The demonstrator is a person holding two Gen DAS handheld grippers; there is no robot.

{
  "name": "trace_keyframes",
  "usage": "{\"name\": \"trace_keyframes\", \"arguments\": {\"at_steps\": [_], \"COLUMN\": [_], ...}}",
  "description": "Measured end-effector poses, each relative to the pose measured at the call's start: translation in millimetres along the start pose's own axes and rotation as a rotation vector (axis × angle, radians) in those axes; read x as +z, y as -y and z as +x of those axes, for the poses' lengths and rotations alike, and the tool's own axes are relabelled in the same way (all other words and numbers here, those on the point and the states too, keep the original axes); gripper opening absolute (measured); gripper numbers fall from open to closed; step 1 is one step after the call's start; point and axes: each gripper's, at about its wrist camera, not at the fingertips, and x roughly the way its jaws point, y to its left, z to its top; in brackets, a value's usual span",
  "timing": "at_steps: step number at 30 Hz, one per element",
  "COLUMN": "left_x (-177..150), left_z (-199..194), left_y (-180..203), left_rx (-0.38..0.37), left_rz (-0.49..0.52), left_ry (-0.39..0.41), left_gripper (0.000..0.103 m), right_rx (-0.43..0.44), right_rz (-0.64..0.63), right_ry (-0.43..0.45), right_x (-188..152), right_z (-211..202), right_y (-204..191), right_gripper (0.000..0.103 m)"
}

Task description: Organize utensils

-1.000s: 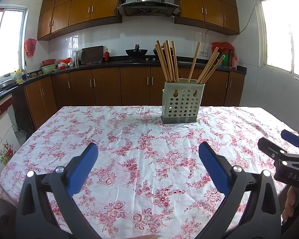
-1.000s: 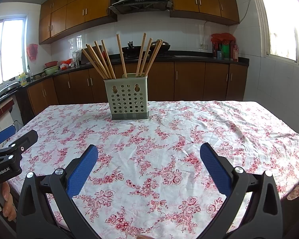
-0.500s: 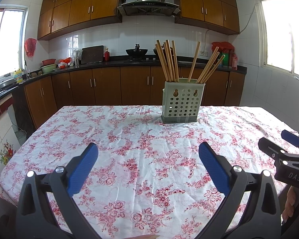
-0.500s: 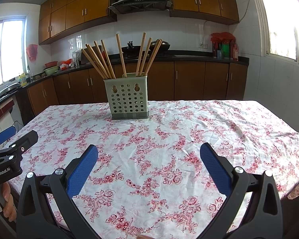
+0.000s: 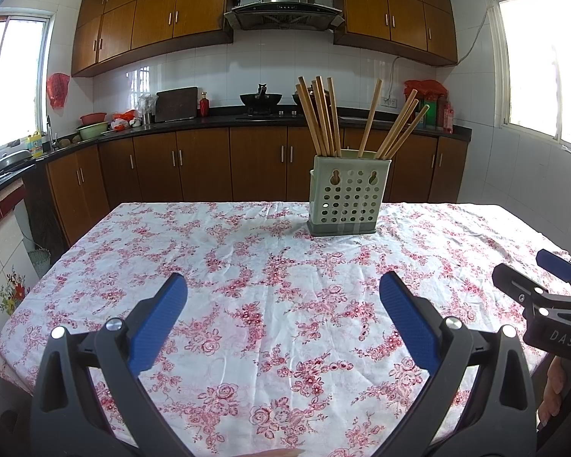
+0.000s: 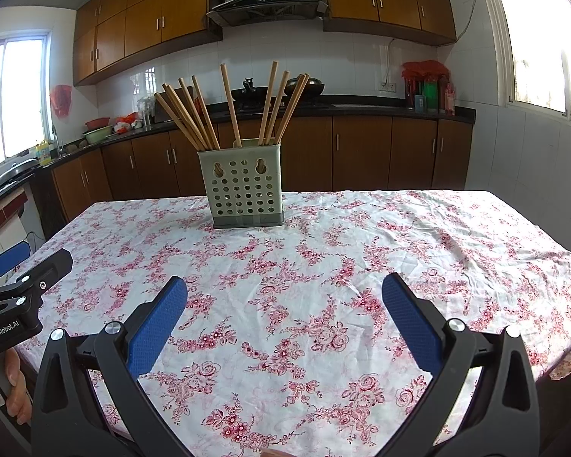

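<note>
A pale green perforated utensil holder [image 5: 349, 195] stands upright at the far side of the table, with several wooden chopsticks [image 5: 321, 116] leaning in it. It also shows in the right wrist view [image 6: 244, 188] with its chopsticks [image 6: 230, 108]. My left gripper [image 5: 283, 297] is open and empty, held over the near part of the table. My right gripper [image 6: 284, 295] is open and empty, also near the front edge. Each gripper shows at the edge of the other's view: the right one [image 5: 540, 285] and the left one [image 6: 23, 266].
The table carries a white cloth with red flowers [image 5: 270, 274]. Behind it run brown kitchen cabinets [image 5: 194, 167] with a dark counter, a wok and a range hood. The cloth's right edge [image 6: 567, 266] drops off near a tiled wall.
</note>
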Motion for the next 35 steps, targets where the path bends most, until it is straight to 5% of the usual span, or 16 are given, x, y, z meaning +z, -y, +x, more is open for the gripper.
{"name": "trace_keyframes", "arguments": {"at_steps": [35], "left_x": [-0.4], "left_z": [-0.5], "left_y": [1.9], "left_rx": [0.001], "left_rz": [0.001], "left_ry": [-0.002], "left_gripper": [0.099], "right_rx": [-0.003], "right_rz": [0.007], "right_ry": [-0.001], "right_x": [0.1], "right_z": [-0.8], "right_y": [-2.5], "right_gripper": [0.101]}}
